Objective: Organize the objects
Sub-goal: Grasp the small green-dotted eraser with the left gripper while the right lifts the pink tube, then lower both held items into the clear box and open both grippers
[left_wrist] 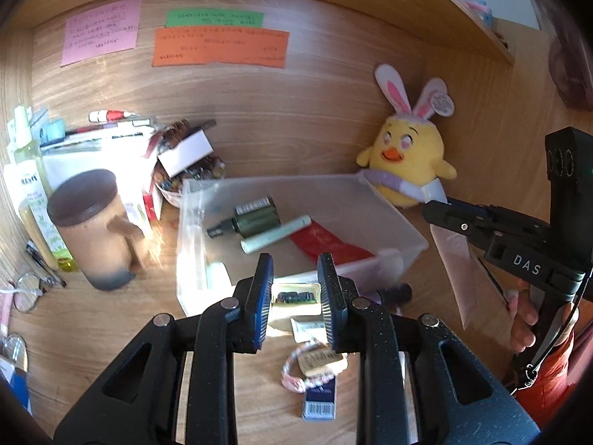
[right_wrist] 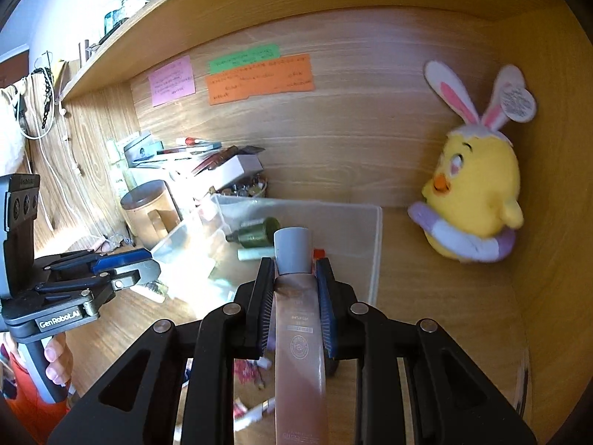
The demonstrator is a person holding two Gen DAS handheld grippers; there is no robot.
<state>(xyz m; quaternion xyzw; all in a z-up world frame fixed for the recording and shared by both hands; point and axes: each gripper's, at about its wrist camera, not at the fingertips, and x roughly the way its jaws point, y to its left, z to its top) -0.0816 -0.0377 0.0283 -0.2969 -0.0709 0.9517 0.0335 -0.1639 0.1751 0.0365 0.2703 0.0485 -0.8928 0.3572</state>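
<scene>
Now | right gripper (right_wrist: 294, 285) clamps pink tube (right_wrist: 298, 333), cap forward | left gripper (left_wrist: 295, 293) seemingly empty, slightly apart

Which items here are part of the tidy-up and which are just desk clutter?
In play:
- pink tube, clamped in right claw
- clear bin holding green bottle, mint tube, red packet
- left claw, nothing in it
- bracelet on desk, loose

Lying about:
- chick plush
- lidded mug
- sticky notes

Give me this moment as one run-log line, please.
right gripper: shut on pink tube | left gripper: empty | clear bin: ahead
</scene>
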